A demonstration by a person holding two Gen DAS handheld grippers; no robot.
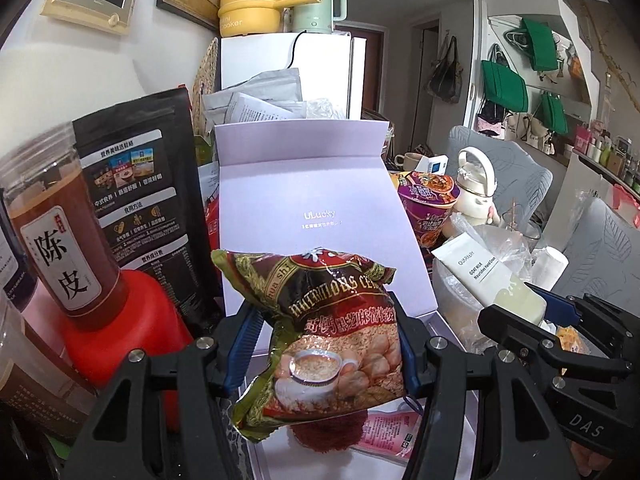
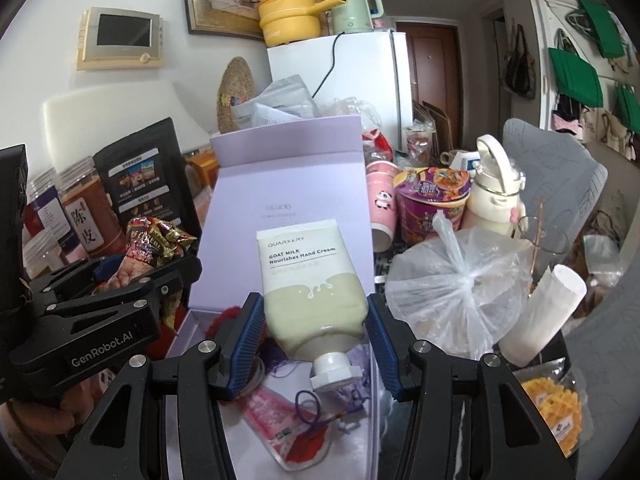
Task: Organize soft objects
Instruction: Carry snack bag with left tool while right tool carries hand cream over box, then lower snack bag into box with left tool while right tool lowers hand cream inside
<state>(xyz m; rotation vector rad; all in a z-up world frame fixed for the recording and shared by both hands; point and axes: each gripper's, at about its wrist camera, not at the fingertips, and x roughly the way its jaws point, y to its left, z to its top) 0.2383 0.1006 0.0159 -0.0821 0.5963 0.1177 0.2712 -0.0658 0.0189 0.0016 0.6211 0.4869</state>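
Note:
My left gripper (image 1: 324,344) is shut on a cereal packet (image 1: 332,332), red and green, held above the open lilac box (image 1: 320,200). My right gripper (image 2: 316,340) is shut on a hand cream tube (image 2: 312,292), cap toward the camera, also over the box (image 2: 280,184). In the box lie a pink sachet (image 2: 280,416), a red knitted piece (image 1: 328,432) and a purple hair tie (image 2: 312,404). The right gripper shows at the right of the left wrist view (image 1: 560,320) holding the tube (image 1: 488,280). The left gripper shows at the left of the right wrist view (image 2: 132,276) holding the packet (image 2: 148,248).
A jar with a red lid (image 1: 60,248) and a black pouch (image 1: 136,200) stand left of the box. A purple noodle cup (image 2: 432,204), a cream bottle (image 2: 492,196), a knotted plastic bag (image 2: 452,296), a paper roll (image 2: 544,316) and a yellow item (image 2: 556,412) crowd the right.

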